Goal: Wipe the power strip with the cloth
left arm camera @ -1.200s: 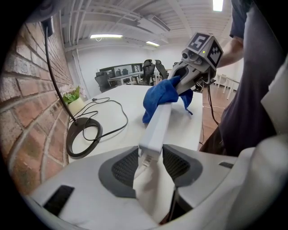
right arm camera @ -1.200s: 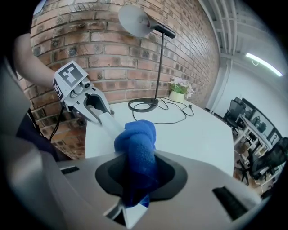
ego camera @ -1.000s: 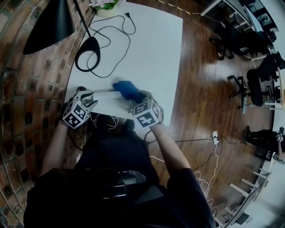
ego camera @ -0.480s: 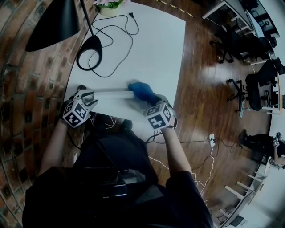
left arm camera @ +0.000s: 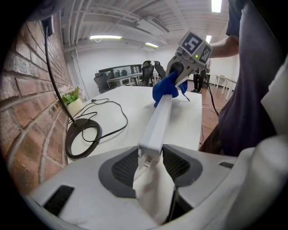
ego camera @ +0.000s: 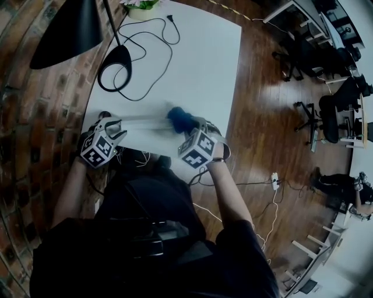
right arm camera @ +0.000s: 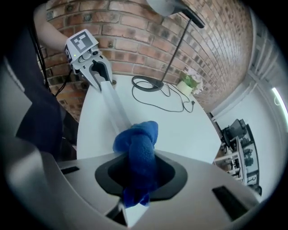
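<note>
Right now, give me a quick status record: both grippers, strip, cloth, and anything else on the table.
left gripper: shut on the near end of the strip
right gripper: shut on the cloth
strip: white, runs along the near edge of the table, between the two grippers
cloth: blue, bunched, on the strip's end away from the left gripper
also on table: lamp base and flower pot, both at the far side, apart from the strip

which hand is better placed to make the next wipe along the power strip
Right. The right tongs are shut on the blue cloth, which already rests on the power strip. The left tongs are clamped on the strip's other end, steadying it, and hold no cloth.
</note>
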`<state>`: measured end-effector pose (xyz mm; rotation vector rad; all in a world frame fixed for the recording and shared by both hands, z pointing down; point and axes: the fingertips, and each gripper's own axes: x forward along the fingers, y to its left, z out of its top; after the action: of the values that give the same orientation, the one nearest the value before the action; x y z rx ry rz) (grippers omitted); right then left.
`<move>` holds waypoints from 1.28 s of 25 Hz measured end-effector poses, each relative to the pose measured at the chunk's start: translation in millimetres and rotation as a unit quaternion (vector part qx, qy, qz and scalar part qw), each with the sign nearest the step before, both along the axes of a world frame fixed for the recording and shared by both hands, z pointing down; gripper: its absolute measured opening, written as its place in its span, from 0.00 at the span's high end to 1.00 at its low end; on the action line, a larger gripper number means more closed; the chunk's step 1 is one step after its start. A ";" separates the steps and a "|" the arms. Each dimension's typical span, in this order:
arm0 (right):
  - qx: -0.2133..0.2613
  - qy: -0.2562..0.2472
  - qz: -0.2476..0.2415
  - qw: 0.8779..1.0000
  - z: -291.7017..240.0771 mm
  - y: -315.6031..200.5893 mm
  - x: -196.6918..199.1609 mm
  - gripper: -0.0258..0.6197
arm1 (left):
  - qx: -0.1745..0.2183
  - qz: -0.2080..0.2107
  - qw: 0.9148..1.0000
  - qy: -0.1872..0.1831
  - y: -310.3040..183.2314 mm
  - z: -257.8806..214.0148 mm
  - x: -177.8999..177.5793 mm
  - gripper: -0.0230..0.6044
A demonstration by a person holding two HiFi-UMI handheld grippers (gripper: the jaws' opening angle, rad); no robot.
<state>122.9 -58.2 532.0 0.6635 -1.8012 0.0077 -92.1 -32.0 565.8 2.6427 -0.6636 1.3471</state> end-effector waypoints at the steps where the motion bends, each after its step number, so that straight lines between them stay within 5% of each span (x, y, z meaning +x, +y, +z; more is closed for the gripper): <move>1: -0.004 0.001 -0.013 1.000 2.0 -0.7 -8.4 0.84 | 0.001 0.000 1.000 0.000 0.1 -0.2 0.2 0.66; 7: -0.014 0.020 -0.085 0.996 7.7 -5.8 -46.4 0.84 | 0.004 -0.001 1.000 0.002 0.2 -1.4 1.0 0.66; 16: 0.006 0.040 -0.130 0.991 10.9 -3.8 -67.8 0.85 | 0.007 0.000 1.000 0.004 0.7 -0.1 -0.3 0.66; 22: -0.004 0.024 -0.106 0.994 10.7 -3.0 -76.6 0.86 | 0.004 -0.001 1.000 0.006 0.6 -0.9 0.2 0.66; 32: 0.046 0.021 -0.086 0.995 10.0 5.7 -102.7 0.87 | 0.007 -0.005 1.000 0.002 2.0 -0.9 -0.7 0.67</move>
<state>20.2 -52.6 542.0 0.5670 -1.8213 -0.2051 -92.8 -30.0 564.9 2.6477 -0.6873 1.3387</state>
